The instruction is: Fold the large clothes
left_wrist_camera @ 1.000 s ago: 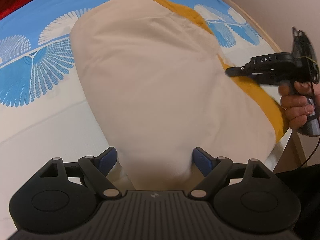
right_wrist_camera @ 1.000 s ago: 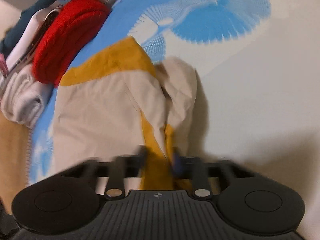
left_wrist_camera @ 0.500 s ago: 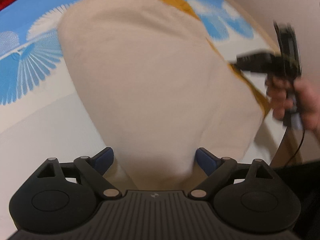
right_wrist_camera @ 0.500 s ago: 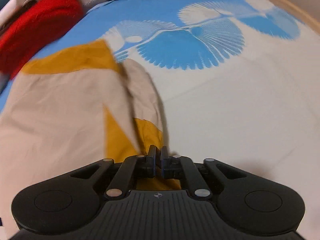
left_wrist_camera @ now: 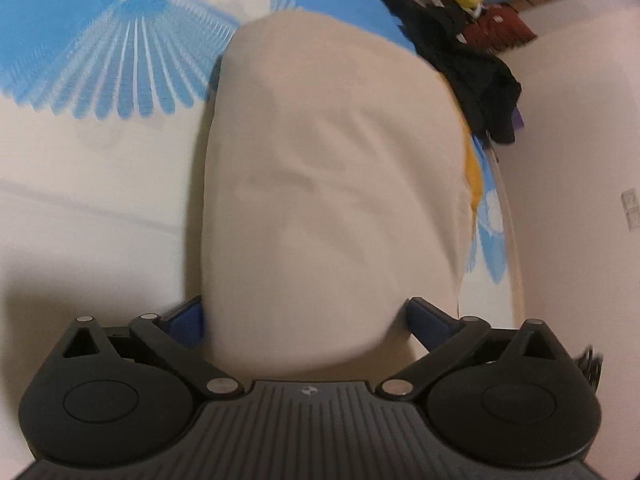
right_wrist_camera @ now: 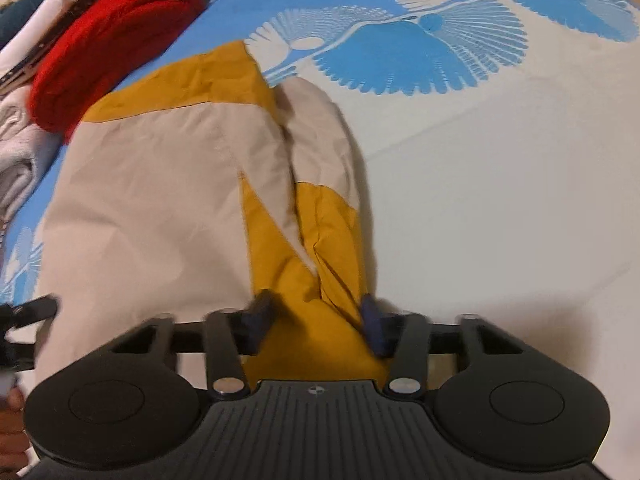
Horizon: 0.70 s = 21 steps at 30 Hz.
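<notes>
On the bed [right_wrist_camera: 500, 184], beige-and-mustard garment [right_wrist_camera: 160, 200] laid flat to set the fold. Left tool [left_wrist_camera: 304, 316] spread wide, still opening around the beige end; right tool [right_wrist_camera: 316, 316] opening, releasing the mustard corner between its jaws.

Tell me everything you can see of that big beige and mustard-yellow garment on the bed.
The beige and mustard-yellow garment looks like thin, creased woven cloth, mostly beige with yellow panels. It lies partly folded on the blue-and-white patterned bedsheet, a sleeve-like flap doubled along one edge. Its far end lies against a red knitted bundle. The right gripper is opening with a yellow fold between its fingers; the left gripper, also opening, straddles a beige end.
</notes>
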Tool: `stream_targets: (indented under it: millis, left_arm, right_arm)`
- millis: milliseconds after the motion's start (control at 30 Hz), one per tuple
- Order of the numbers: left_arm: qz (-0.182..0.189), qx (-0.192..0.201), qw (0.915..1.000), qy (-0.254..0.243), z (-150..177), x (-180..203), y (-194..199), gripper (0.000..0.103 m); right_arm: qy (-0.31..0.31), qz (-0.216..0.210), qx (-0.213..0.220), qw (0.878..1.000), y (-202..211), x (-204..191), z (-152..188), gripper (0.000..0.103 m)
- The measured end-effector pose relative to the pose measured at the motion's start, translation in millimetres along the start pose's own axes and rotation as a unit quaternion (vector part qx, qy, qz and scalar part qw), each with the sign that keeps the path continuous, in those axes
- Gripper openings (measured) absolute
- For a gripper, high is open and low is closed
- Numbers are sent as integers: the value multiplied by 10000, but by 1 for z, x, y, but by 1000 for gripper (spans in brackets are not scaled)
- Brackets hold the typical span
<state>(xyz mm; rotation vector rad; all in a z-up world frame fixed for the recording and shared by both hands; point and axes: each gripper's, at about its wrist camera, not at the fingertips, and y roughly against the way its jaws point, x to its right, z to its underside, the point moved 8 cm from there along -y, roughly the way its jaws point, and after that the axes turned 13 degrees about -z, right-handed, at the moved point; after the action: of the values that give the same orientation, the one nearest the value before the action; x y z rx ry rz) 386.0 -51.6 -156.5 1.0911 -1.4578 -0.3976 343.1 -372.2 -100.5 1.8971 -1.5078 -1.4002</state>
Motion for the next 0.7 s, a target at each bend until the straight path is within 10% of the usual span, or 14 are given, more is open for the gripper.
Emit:
stream_targets:
  millis: [167,333,700]
  left_arm:
    - [230,493,9985,100,-13,9,-16,91]
    - [212,827,9961,-226,-25,23,8,42]
    - [-521,1239,9902,-377,-82,-34,74,48]
  right_arm:
    - [102,-108,65,9999,-4,-7,0,11]
    - [43,-139,319,9994,-8,-18,-8,9]
    - [460,-602,317,9966,-50,-102,-9,7]
